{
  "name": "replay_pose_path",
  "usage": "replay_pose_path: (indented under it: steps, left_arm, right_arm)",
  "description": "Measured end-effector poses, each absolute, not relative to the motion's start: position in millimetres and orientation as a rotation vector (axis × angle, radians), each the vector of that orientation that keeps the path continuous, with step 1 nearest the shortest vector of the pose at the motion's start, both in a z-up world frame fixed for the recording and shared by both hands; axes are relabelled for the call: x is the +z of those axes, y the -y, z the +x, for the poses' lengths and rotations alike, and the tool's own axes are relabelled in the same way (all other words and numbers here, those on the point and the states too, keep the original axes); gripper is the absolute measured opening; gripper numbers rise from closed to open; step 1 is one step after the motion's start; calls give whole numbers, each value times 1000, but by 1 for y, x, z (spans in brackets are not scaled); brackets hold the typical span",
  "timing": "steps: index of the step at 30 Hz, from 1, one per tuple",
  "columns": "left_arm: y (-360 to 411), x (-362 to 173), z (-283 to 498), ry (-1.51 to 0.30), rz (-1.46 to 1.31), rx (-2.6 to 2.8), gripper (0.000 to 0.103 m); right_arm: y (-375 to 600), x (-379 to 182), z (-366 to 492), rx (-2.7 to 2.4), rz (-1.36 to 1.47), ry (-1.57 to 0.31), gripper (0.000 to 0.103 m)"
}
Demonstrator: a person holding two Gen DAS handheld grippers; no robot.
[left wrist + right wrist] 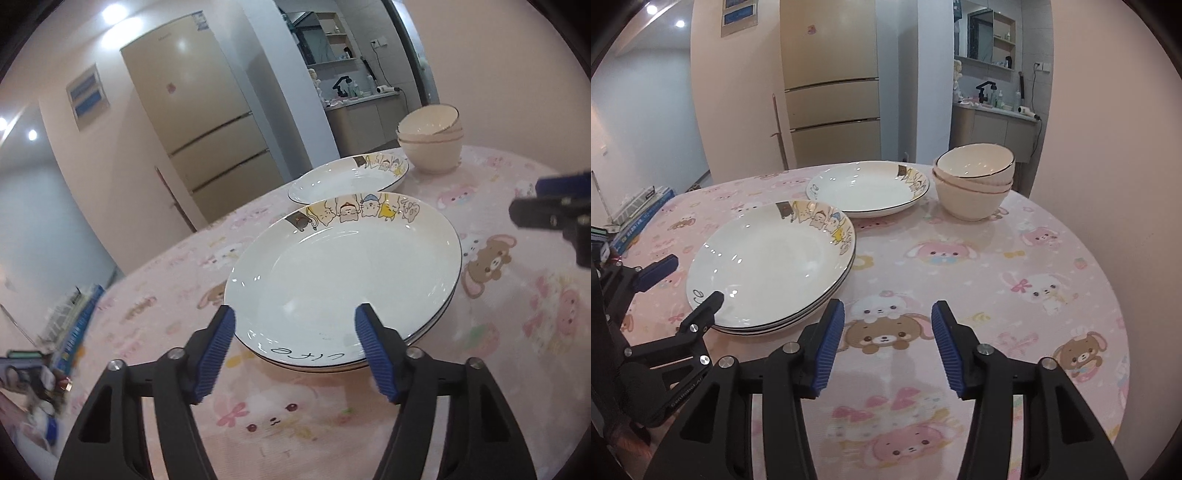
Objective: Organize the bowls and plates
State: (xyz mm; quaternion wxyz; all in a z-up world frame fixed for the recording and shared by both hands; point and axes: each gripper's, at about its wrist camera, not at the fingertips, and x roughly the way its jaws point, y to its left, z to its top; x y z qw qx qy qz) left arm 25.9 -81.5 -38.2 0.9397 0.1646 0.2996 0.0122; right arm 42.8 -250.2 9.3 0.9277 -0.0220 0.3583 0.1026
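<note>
A stack of white plates with cartoon rims (343,280) (768,266) lies on the pink tablecloth. My left gripper (295,308) (696,277) is open at the stack's near rim. One finger reaches over the rim and the other stands off the plate's edge; the pads do not press on it. A single matching plate (347,177) (864,188) lies farther back. Beside that plate stand stacked cream bowls (432,144) (975,181). My right gripper (886,306) (528,201) hangs open over bare cloth to the right of the stack, with nothing between its fingers.
The round table (1015,258) curves away at the right and far edges. A blue box (639,218) lies at the table's left edge. Behind the table stand a beige fridge (831,92) and a doorway to a counter.
</note>
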Motion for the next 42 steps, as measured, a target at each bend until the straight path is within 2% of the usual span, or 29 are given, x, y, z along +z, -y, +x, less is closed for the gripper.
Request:
replay_pose_path:
  steps: [2, 6, 7, 9, 18, 42]
  left_arm:
    - [74, -36, 26, -620, 288, 20, 90]
    - [57, -36, 30, -667, 177, -27, 97]
    - [52, -37, 32, -679, 152, -22, 103]
    - [40, -39, 37, -711, 88, -35, 103]
    - [-5, -65, 61, -863, -286, -119, 103]
    - [0, -66, 63, -870, -275, -85, 103]
  right_arm:
    - [248, 8, 44, 220, -42, -738, 48]
    - [246, 5, 45, 233, -13, -743, 49]
    - [245, 4, 46, 234, -5, -745, 54]
    - [244, 4, 46, 240, 9, -739, 63]
    - [229, 8, 45, 254, -27, -726, 66]
    - [210, 6, 42, 274, -102, -725, 69]
